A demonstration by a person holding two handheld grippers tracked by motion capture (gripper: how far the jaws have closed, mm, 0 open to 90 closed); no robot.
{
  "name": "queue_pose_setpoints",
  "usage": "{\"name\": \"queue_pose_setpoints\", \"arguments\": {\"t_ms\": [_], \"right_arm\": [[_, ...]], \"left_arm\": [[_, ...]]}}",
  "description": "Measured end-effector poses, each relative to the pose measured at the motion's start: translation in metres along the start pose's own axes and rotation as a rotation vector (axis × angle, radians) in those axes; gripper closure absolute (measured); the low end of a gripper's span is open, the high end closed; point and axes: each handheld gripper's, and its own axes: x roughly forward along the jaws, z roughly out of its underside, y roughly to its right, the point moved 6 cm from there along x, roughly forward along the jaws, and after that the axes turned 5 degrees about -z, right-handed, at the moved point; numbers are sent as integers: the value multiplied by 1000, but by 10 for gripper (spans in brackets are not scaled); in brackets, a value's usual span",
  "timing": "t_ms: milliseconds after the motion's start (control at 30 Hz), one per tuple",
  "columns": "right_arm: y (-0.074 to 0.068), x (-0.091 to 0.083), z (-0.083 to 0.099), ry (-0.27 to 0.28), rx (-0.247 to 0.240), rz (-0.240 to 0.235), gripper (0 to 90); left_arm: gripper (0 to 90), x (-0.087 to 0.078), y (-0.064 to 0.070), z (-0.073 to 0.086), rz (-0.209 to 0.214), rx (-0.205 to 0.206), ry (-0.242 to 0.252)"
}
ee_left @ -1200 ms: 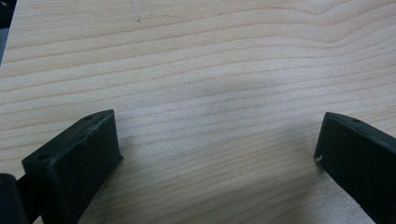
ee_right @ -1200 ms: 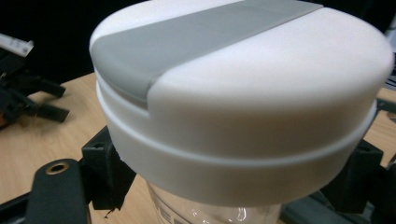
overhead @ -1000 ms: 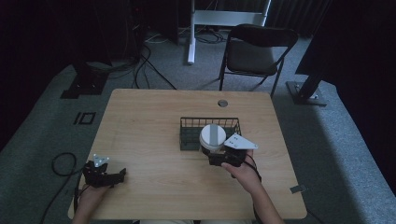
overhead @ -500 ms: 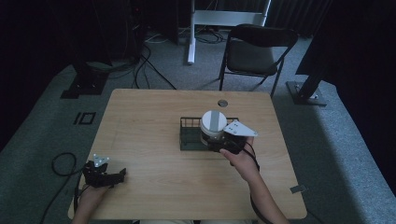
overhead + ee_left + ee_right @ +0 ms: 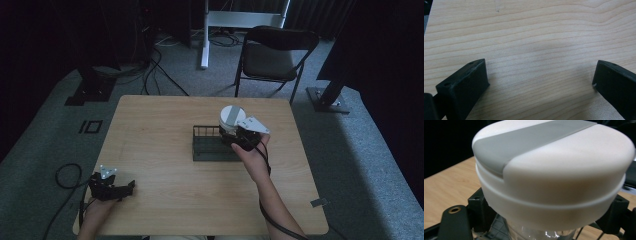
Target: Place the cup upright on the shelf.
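I have the wooden table (image 5: 165, 130) spread under me, with a folding chair (image 5: 272, 55) standing beyond its far edge. Near the middle sits the black wire basket (image 5: 212, 145), and I judge it is the target, since my right gripper (image 5: 239, 136) hangs over its right end with the jar (image 5: 231, 119) in it. From the right gripper view the jar (image 5: 551, 172) is a clear glass body under a broad white lid with a grey band across the top; the jaws press on the glass just below that lid, which keeps the heavy cap above the grip and the jar upright for lowering. It sits above the basket's rim, not yet resting inside as far as I can tell. My left gripper (image 5: 111, 187) rests at the near left corner of the table, well apart from the work so it stays out of the way; in its own view the jaws stand wide over bare wood, holding nothing.
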Motion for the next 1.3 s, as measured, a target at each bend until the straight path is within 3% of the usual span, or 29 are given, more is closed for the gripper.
{"name": "queue_pose_setpoints", "arguments": {"t_ms": [200, 733, 967, 1300], "right_arm": [[4, 10, 8, -38, 23, 67, 181], [1, 29, 28, -81, 70, 138, 182], [-3, 36, 40, -124, 61, 172, 181], [-6, 42, 49, -153, 66, 168, 182]], "left_arm": [[1, 0, 0, 0, 0, 0, 1], [1, 0, 0, 0, 0, 0, 0], [2, 0, 0, 0, 0, 0, 0], [1, 0, 0, 0, 0, 0, 0]]}}
